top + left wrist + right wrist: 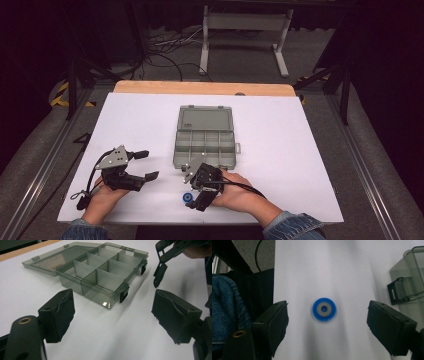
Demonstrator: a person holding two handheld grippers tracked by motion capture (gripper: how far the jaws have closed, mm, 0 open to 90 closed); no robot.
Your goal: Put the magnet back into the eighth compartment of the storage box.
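In the high view, the open smoky-grey plastic compartment box (205,136) lay on the white table (300,165); the small blue ring-shaped disc with a grey centre (188,197) sat just before its near edge, under the right gripper (199,196). The left gripper (146,165) lay left of the box, jaws wide, empty.

In the left gripper view, the box (100,275) lay beyond its spread, empty jaws.

In the right gripper view, the disc (324,309) lay between wide-open jaws, untouched, left of the box's corner (409,272).

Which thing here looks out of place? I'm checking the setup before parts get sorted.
One small blue ring lies alone on the white table, outside the open, empty-looking compartment box. The open right gripper hovers over it. Nothing looks spilled or broken.
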